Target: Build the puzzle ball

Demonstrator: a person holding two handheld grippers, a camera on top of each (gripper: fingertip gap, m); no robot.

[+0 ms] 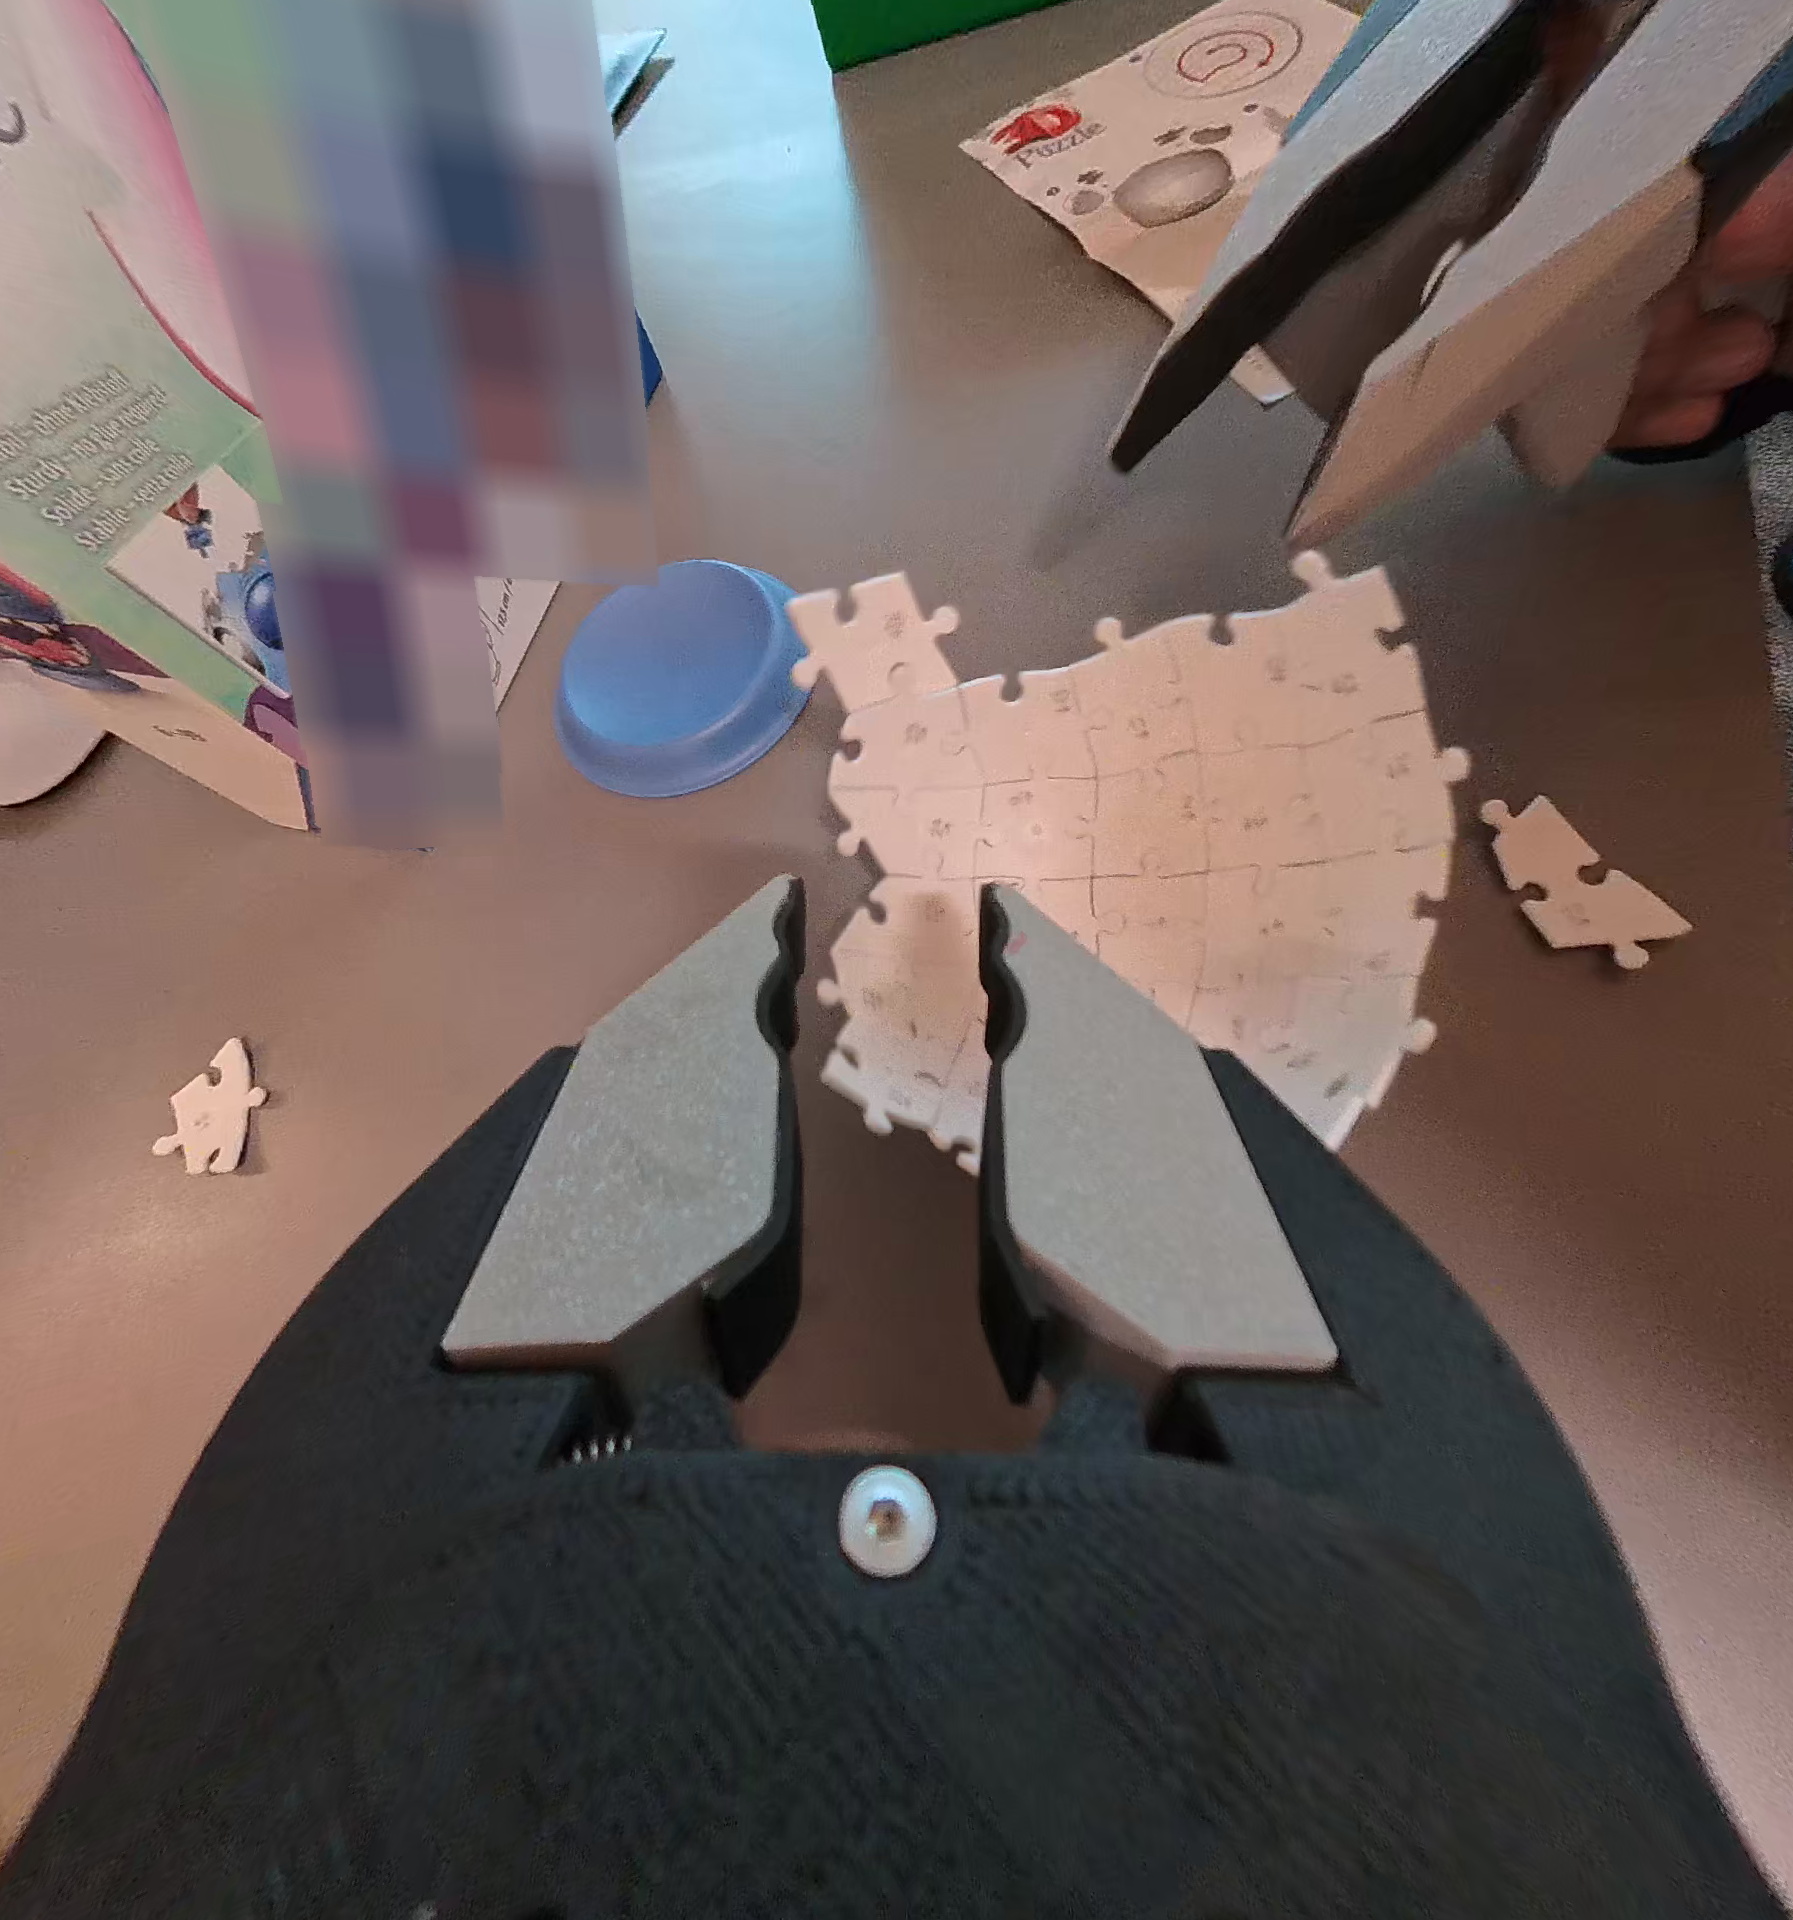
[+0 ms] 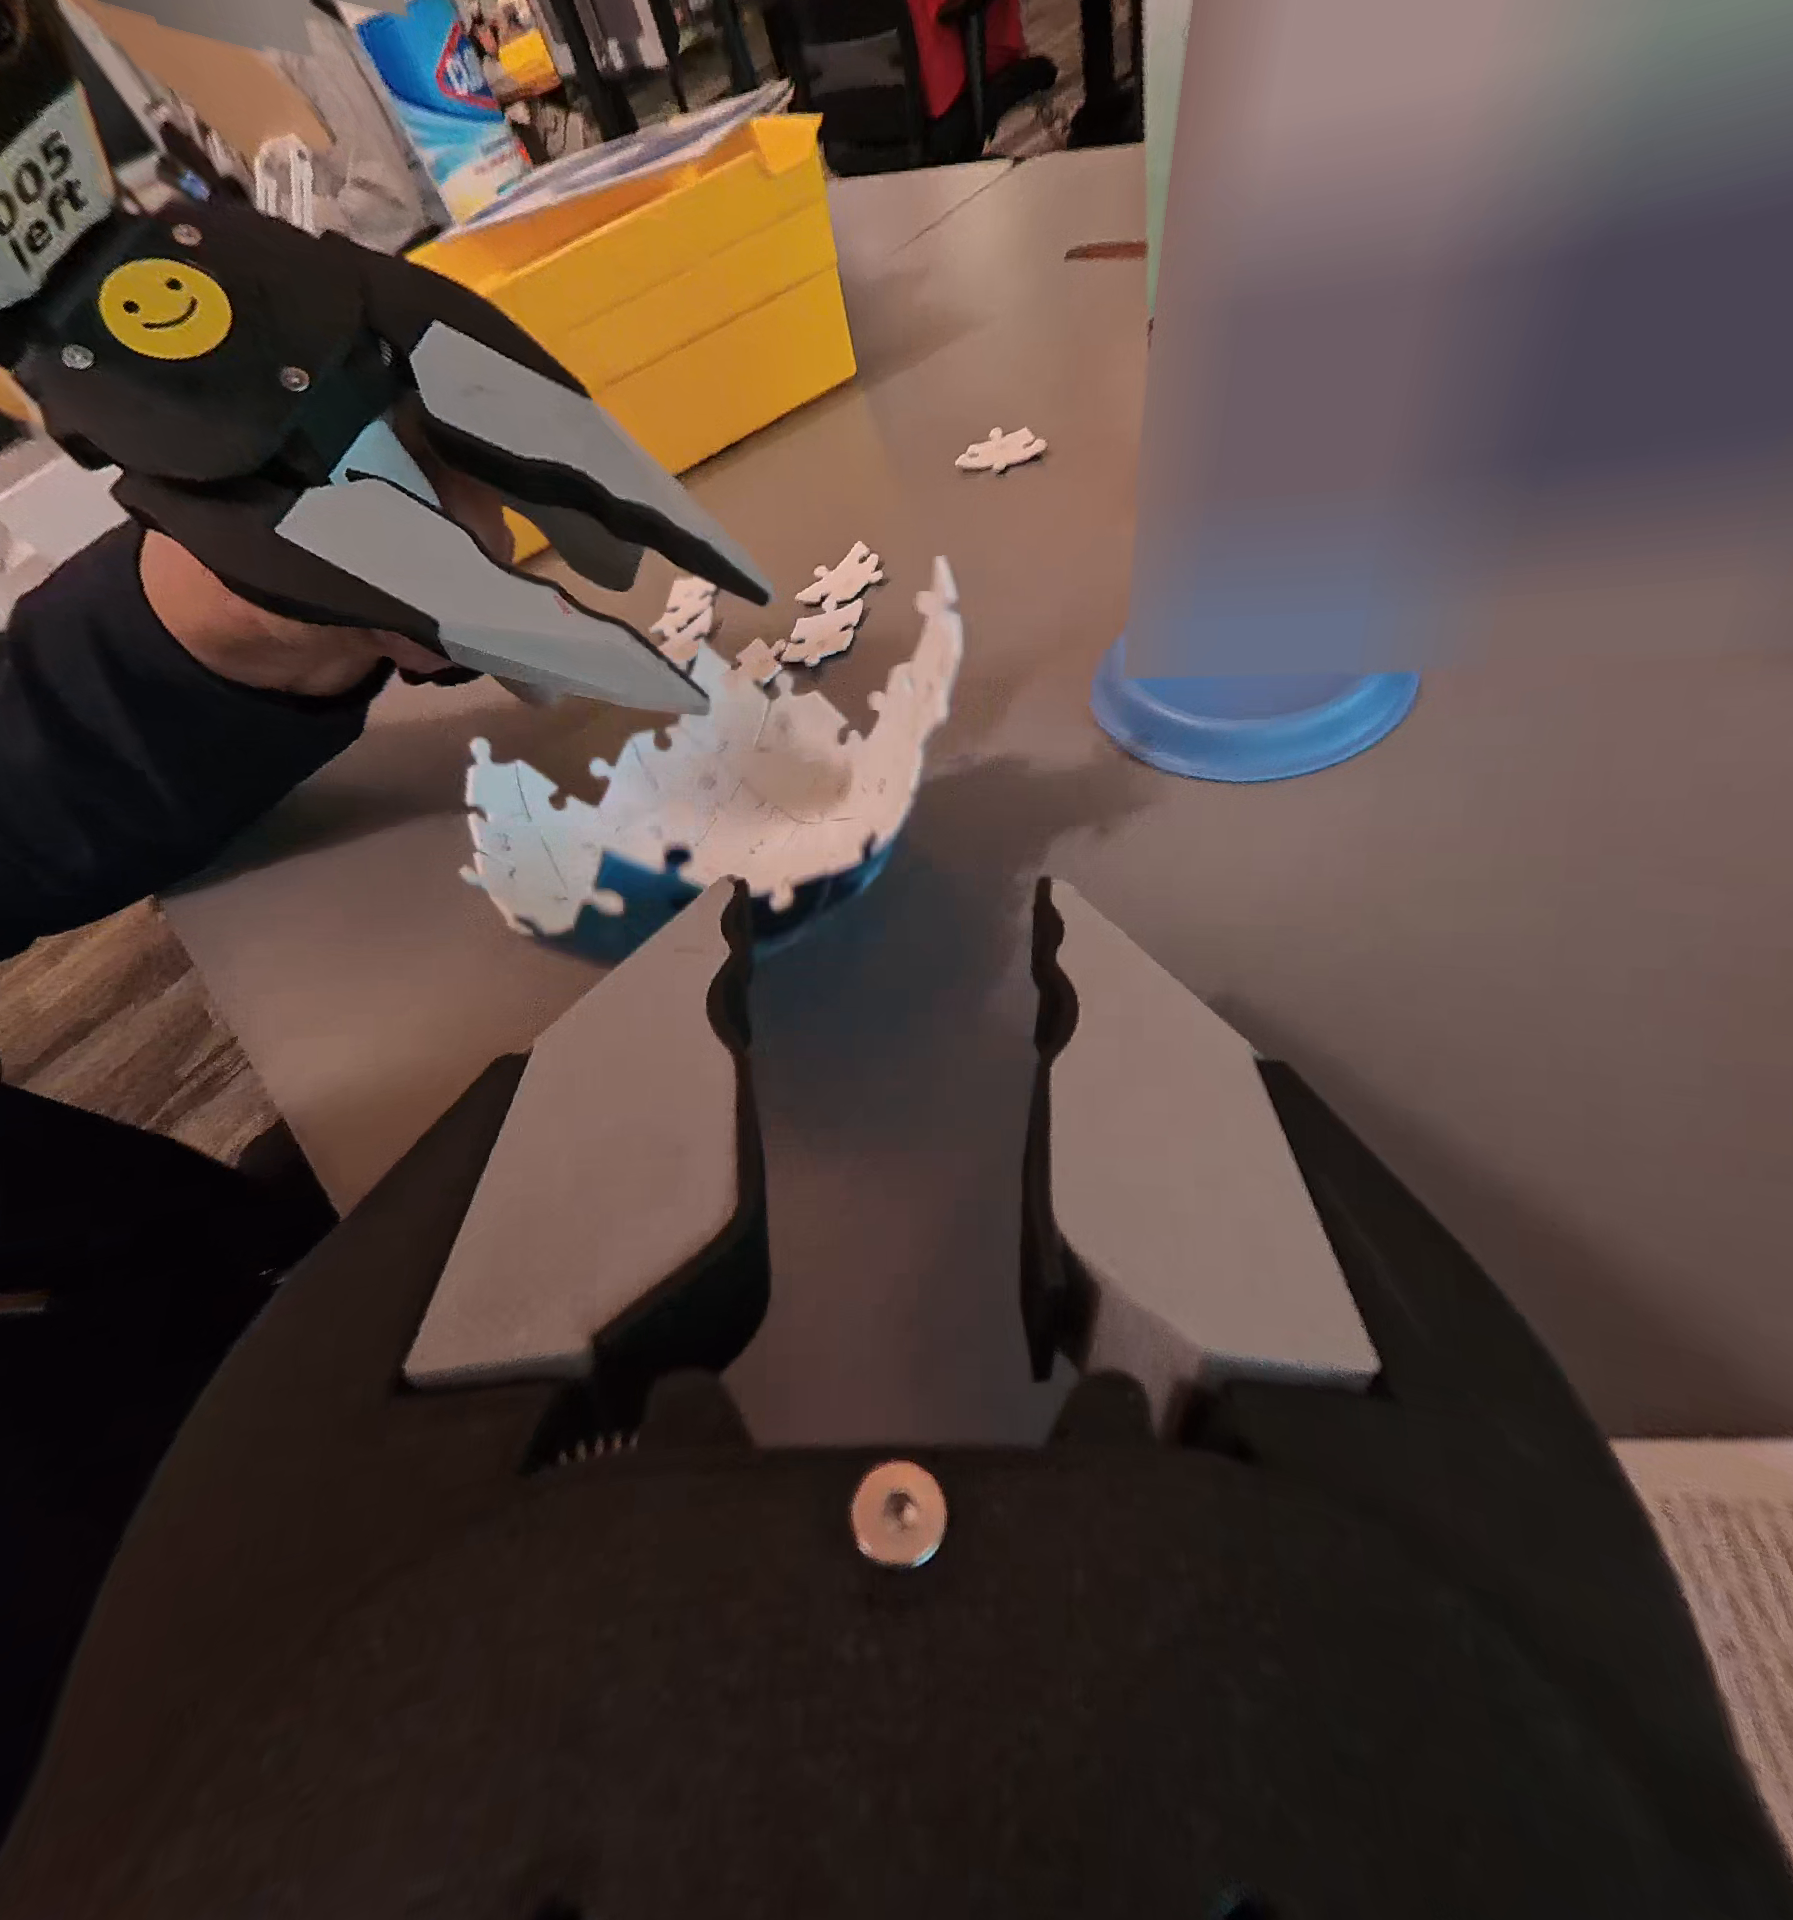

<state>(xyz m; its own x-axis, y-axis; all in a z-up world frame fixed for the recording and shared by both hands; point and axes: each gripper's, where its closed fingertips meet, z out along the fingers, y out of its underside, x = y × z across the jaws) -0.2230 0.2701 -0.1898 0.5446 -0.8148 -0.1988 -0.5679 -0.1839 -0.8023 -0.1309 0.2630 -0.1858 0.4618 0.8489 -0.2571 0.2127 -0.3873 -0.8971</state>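
Note:
The part-built puzzle ball (image 1: 1162, 821) is a curved shell of joined pieces lying on the table, white inside and blue outside (image 2: 643, 904). My left gripper (image 1: 892, 914) is open and empty, hovering over the shell's near rim, with its right finger (image 1: 1079, 1039) in front of the shell. In the right wrist view it (image 2: 736, 655) sits just above the shell (image 2: 746, 769). My right gripper (image 2: 890, 904) is open and empty, a little short of the shell; it also shows in the left wrist view (image 1: 1219, 494). Loose white pieces lie around (image 1: 211, 1107), (image 1: 1583, 883), (image 2: 840, 582).
A blue round stand (image 1: 679, 686) sits on the table beside the shell, also in the right wrist view (image 2: 1256, 727). The puzzle box (image 1: 92, 416) stands to the left. An instruction sheet (image 1: 1162, 135) lies farther back. A yellow box (image 2: 684, 291) sits on the table.

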